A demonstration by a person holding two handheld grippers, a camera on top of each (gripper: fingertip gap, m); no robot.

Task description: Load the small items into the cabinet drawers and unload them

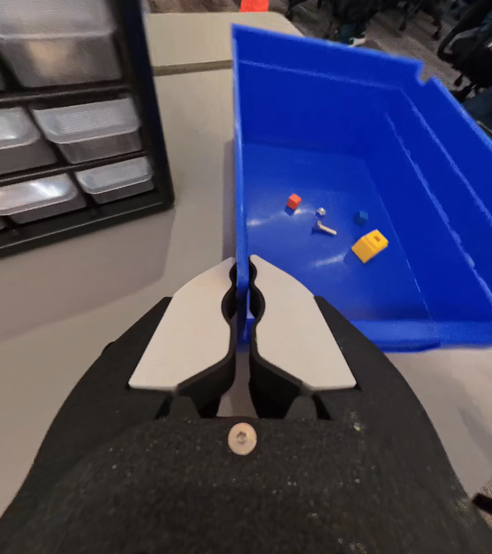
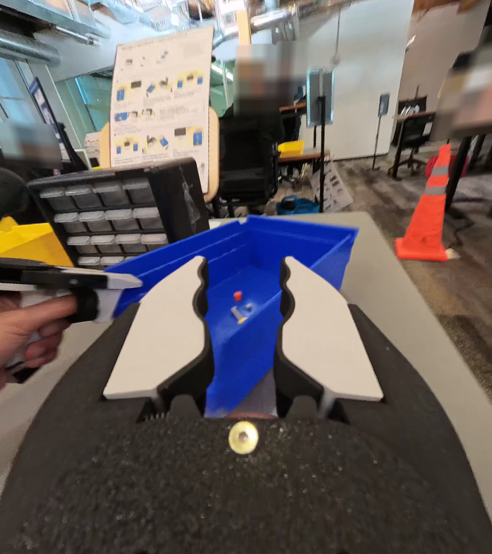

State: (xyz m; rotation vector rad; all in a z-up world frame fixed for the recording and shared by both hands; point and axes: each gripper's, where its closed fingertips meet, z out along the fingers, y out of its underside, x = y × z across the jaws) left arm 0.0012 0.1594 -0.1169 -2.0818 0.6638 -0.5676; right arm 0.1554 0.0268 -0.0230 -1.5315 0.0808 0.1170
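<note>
A blue bin [image 1: 313,114] stands on the grey table to the right of the black drawer cabinet [image 1: 153,120]. On its floor lie a red cube [image 1: 294,201], a blue cube [image 1: 361,217], a yellow block [image 1: 369,245], a silver screw [image 1: 325,229] and a small silver piece [image 1: 320,212]. My left gripper [image 1: 242,260] is shut on the bin's left wall, one pad on each side. The right wrist view shows it [image 2: 118,281] at that wall too. My right gripper [image 2: 242,263] is open and empty over the near end of the bin [image 2: 298,239], above the red cube [image 2: 238,296].
The cabinet [image 2: 175,192] has rows of closed clear drawers [image 2: 109,218]. A yellow bin [image 2: 19,242] sits left of it. A hand [image 2: 4,335] holds the left gripper. An orange cone [image 2: 427,209] stands on the floor beyond the table's right edge. About 25 centimeters separates my left fingertips from my right.
</note>
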